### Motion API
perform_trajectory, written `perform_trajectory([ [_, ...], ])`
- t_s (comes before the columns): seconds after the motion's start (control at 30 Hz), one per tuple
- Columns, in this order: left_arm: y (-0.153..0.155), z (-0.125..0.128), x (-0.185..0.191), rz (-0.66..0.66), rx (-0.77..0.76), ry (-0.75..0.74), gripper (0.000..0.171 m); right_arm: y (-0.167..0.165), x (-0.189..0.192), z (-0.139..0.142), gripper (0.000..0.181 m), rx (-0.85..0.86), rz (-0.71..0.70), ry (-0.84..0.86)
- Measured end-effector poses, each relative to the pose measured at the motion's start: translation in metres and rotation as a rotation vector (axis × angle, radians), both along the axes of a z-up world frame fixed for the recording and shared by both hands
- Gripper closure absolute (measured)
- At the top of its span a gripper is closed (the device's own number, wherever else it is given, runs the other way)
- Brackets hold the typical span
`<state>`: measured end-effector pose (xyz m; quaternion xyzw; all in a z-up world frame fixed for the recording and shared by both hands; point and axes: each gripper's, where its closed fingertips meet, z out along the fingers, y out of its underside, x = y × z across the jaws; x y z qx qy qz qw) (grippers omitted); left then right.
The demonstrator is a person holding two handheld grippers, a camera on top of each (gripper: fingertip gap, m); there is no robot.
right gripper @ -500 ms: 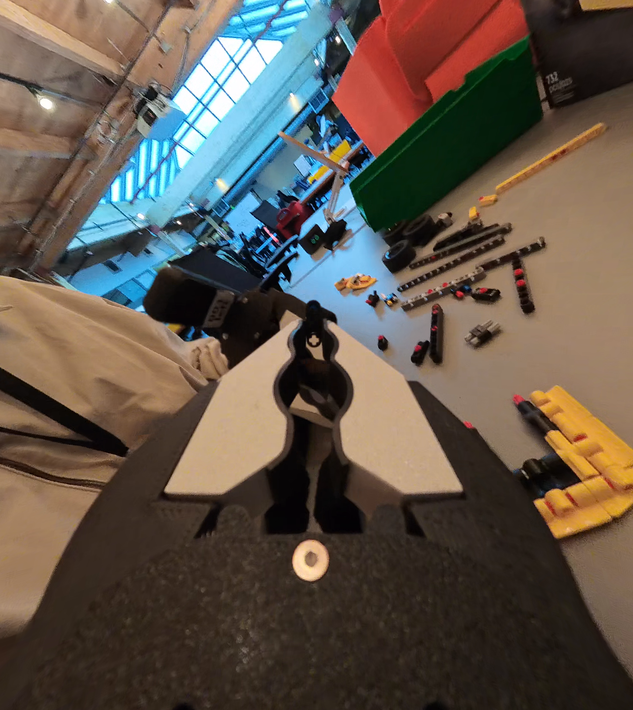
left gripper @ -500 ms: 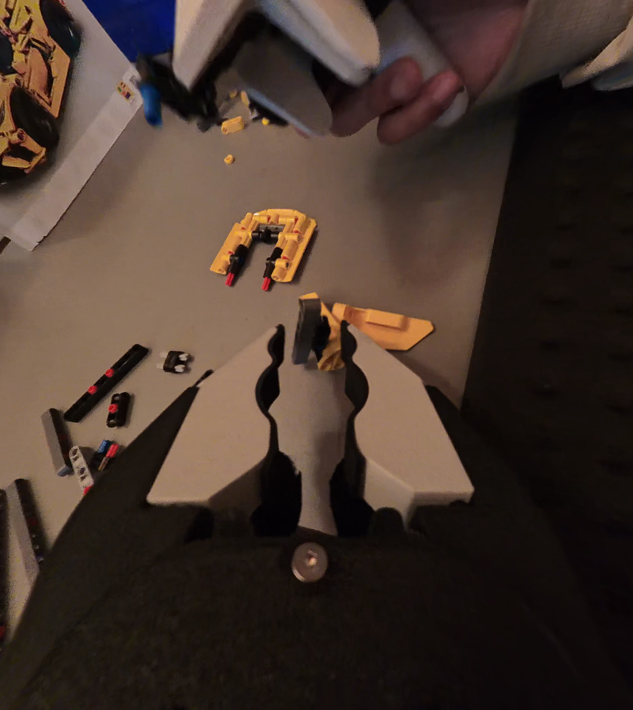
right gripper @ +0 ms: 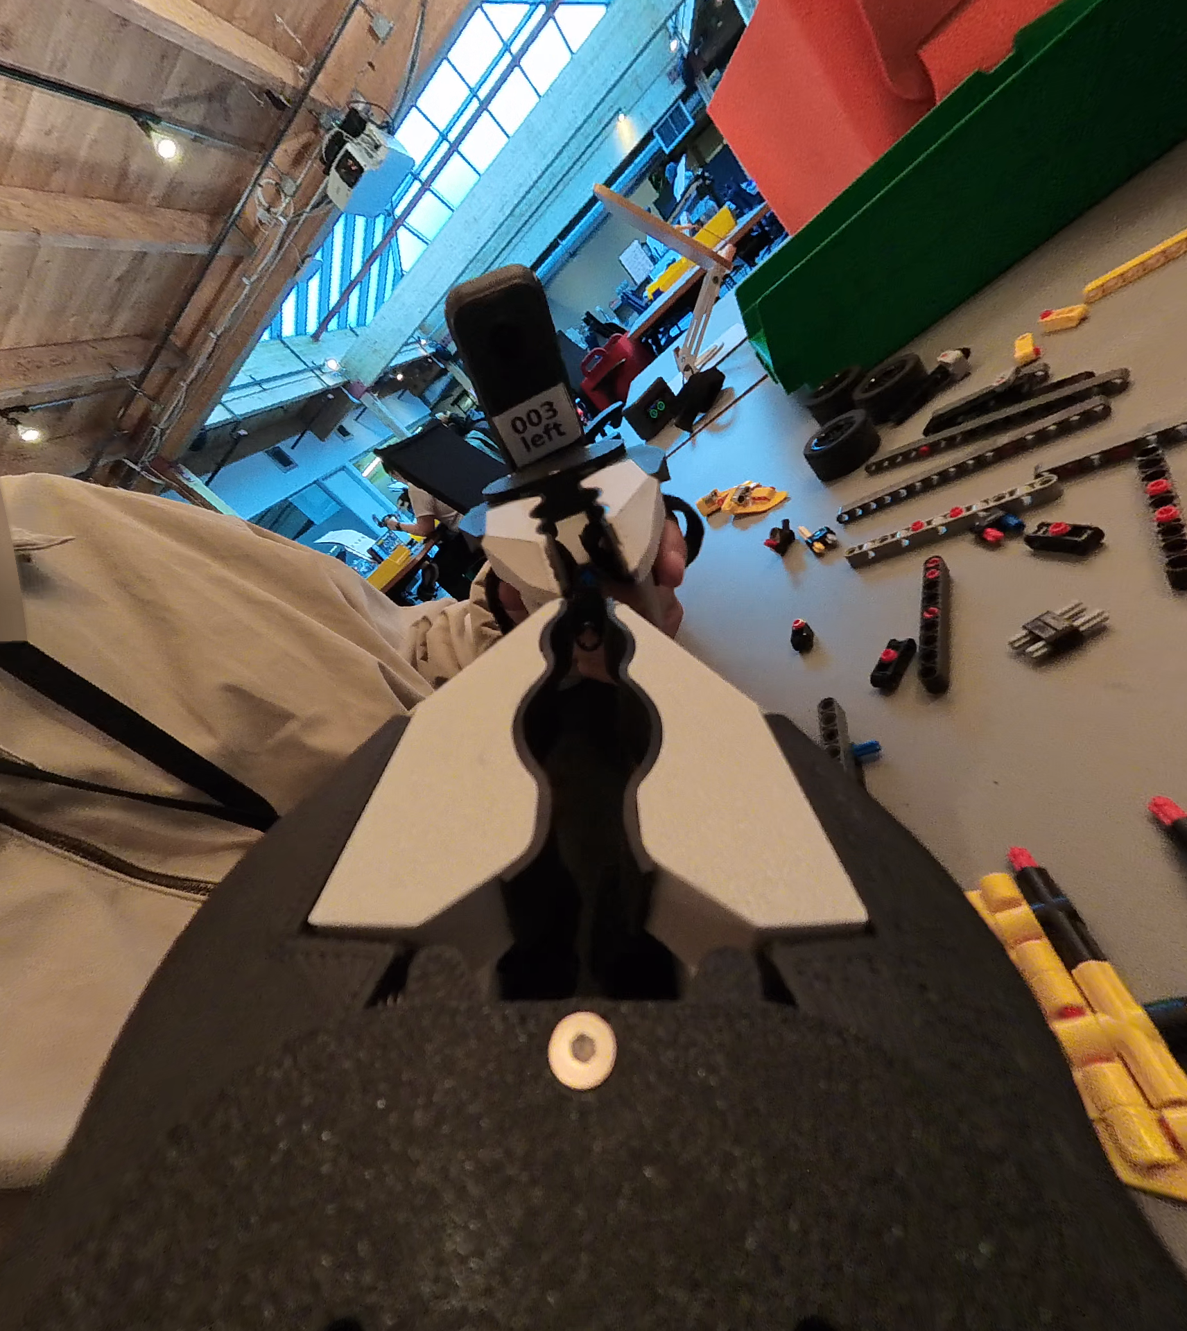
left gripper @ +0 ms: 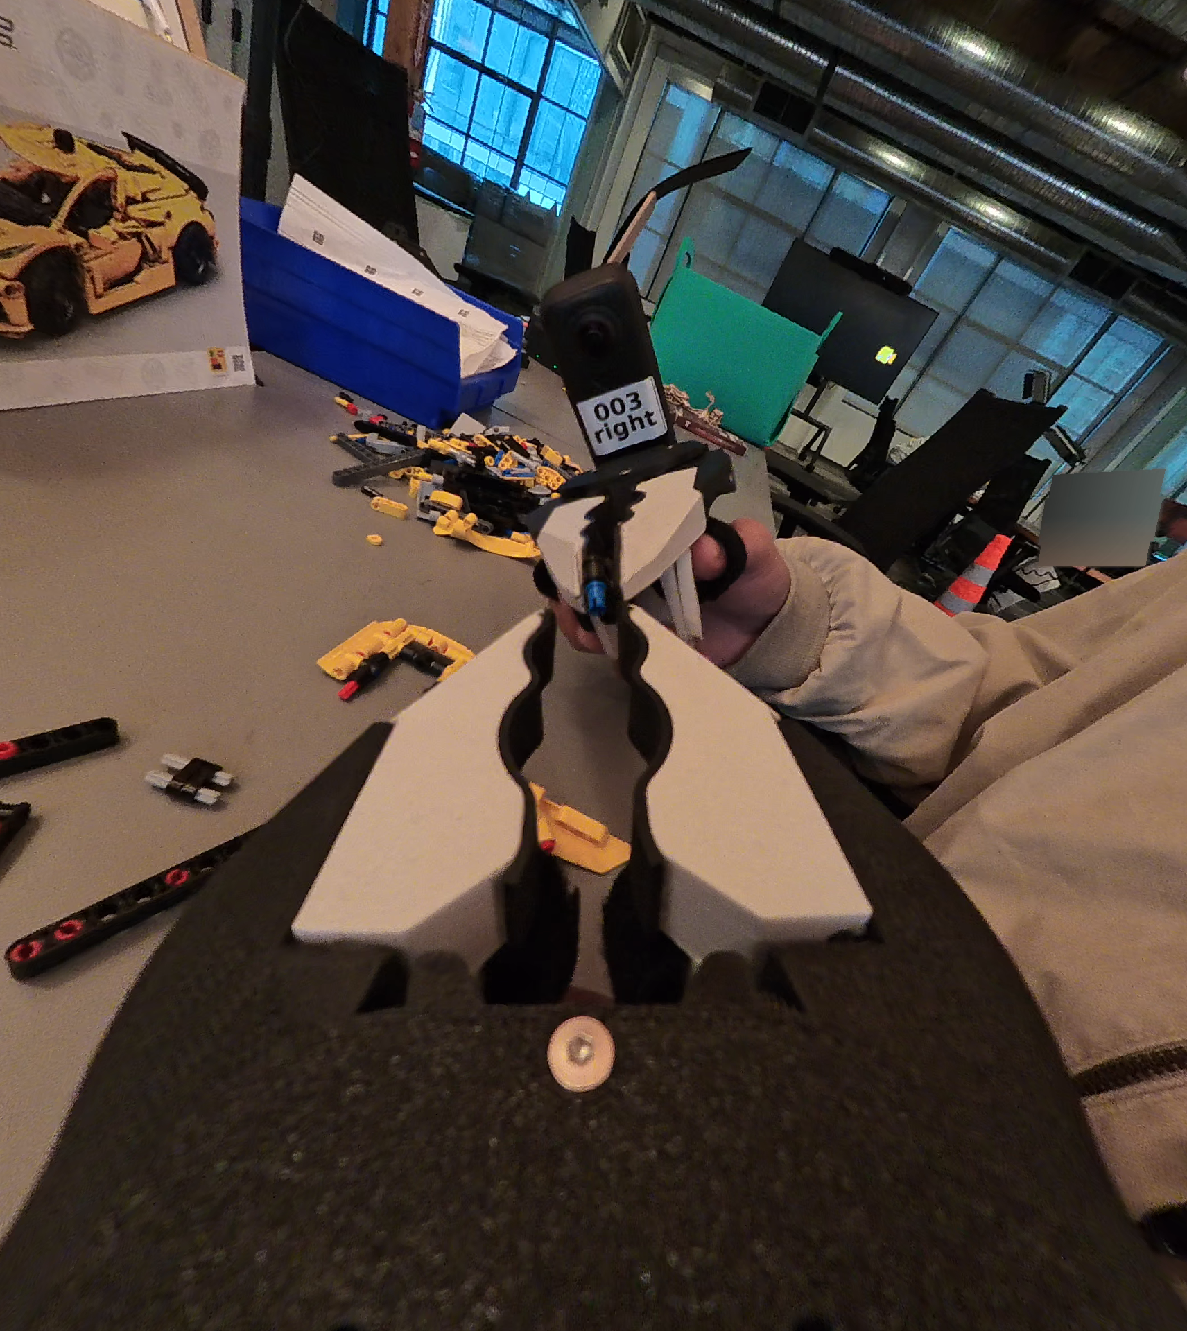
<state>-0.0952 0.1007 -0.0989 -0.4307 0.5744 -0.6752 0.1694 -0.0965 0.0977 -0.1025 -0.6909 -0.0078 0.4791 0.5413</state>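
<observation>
Right tongs (left gripper: 596, 576) pinch a blue-tipped pin (left gripper: 596, 592); left tongs (left gripper: 585, 626) seemingly empty.

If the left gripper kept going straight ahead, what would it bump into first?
Probably the right gripper facing it, which pinches a small blue-and-black pin; that pin looks nearest, though depth is hard to judge.

The desk (left gripper: 108, 547) is plain grey. Both tools have pale grey fingers (left gripper: 432, 807) on speckled black bodies; the right tool (left gripper: 596, 583) grips a blue-and-black pin (left gripper: 596, 592). The U-shaped assembly (left gripper: 396, 648) is yellow with black rods tipped red. Beams (left gripper: 21, 749) are black with red dots. One bin (left gripper: 360, 331) is blue, another (right gripper: 972, 238) green beneath an orange-red one (right gripper: 828, 108). The sleeve (left gripper: 900, 677) is beige.
</observation>
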Motion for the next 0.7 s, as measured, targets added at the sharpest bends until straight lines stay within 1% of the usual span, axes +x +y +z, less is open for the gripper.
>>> perform_trajectory([
  [0.17, -0.002, 0.001, -0.003, -0.016, 0.002, -0.014, 0.167, 0.001, -0.005, -0.004, 0.174, -0.013, 0.015, -0.015],
  [0.4, -0.006, -0.002, -0.005, -0.049, 0.003, 0.003, 0.164, 0.0, -0.006, -0.003, 0.174, -0.011, 0.026, -0.009],
  [0.6, -0.006, -0.002, -0.007, -0.049, 0.032, -0.016, 0.167, 0.0, -0.009, -0.003, 0.174, 0.003, 0.036, -0.001],
  [0.7, -0.01, -0.004, -0.01, -0.073, 0.064, -0.024, 0.167, -0.001, -0.013, 0.0, 0.169, 0.022, 0.046, -0.01],
])
